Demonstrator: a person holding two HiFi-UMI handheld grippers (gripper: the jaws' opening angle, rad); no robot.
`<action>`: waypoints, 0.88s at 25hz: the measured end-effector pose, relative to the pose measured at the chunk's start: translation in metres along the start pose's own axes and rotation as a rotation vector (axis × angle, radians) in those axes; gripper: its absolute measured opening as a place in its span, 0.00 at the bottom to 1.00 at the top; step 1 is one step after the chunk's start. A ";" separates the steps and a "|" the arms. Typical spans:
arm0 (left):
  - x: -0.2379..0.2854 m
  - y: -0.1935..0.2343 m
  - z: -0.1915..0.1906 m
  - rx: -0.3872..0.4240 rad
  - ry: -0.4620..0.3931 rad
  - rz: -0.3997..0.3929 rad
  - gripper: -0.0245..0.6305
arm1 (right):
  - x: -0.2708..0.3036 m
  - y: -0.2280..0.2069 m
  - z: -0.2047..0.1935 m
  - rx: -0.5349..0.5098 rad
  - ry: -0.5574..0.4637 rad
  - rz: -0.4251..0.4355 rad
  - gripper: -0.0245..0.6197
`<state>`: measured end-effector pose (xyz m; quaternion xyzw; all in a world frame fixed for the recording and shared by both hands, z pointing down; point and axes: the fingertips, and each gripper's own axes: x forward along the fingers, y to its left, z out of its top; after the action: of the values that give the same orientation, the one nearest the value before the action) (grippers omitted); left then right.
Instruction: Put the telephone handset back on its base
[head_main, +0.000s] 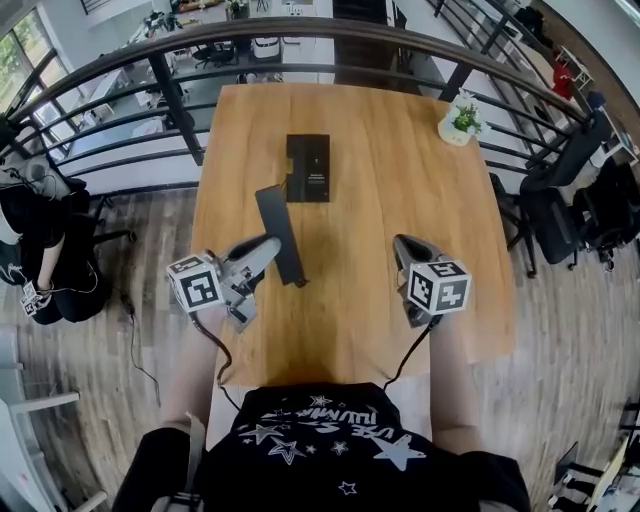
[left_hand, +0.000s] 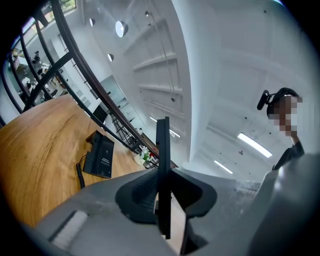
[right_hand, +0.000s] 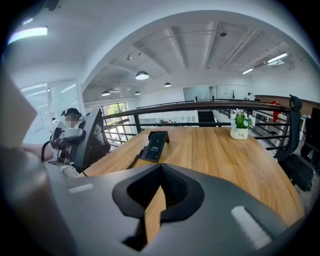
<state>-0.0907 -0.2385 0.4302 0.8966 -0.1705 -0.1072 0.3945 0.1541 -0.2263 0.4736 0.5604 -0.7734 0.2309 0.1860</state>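
The person's black star-printed shirt (head_main: 320, 440) fills the bottom of the head view, with both arms reaching out over the wooden table (head_main: 400, 200).

The left gripper (head_main: 268, 250) is on the near side of the telephone base (head_main: 308, 167) and a little to its left. Its jaws are clamped on the black handset (head_main: 280, 235). In the left gripper view the handset (left_hand: 163, 150) stands edge-on between the pads and sticks up well past them. From the head view the handset runs at a slant from the gripper towards the base. Its far end is just short of the base and not touching it.

The base lies flat near the middle of the table with its cradle empty. A coiled cord (left_hand: 80, 175) trails from its near side.

The right gripper (head_main: 408, 250) is on the near side of the base and to its right, well apart from it. Its jaws are drawn together with nothing between them, and only a sliver of table shows through the slit.

A small potted plant (head_main: 462, 120) sits beyond the base to the right, near the table's far corner. A dark metal railing (head_main: 150, 60) curves behind the table's far edge.
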 end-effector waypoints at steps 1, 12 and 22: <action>0.002 0.002 -0.001 0.002 0.004 0.007 0.16 | 0.005 0.000 0.001 -0.001 0.002 0.013 0.04; 0.046 0.061 0.026 0.015 0.061 0.084 0.15 | 0.067 -0.024 0.022 -0.008 0.028 0.087 0.04; 0.075 0.115 0.046 0.045 0.101 0.092 0.16 | 0.111 -0.031 0.019 -0.005 0.041 0.108 0.04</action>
<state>-0.0618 -0.3714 0.4802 0.9007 -0.1940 -0.0396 0.3867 0.1497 -0.3319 0.5234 0.5125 -0.7990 0.2503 0.1905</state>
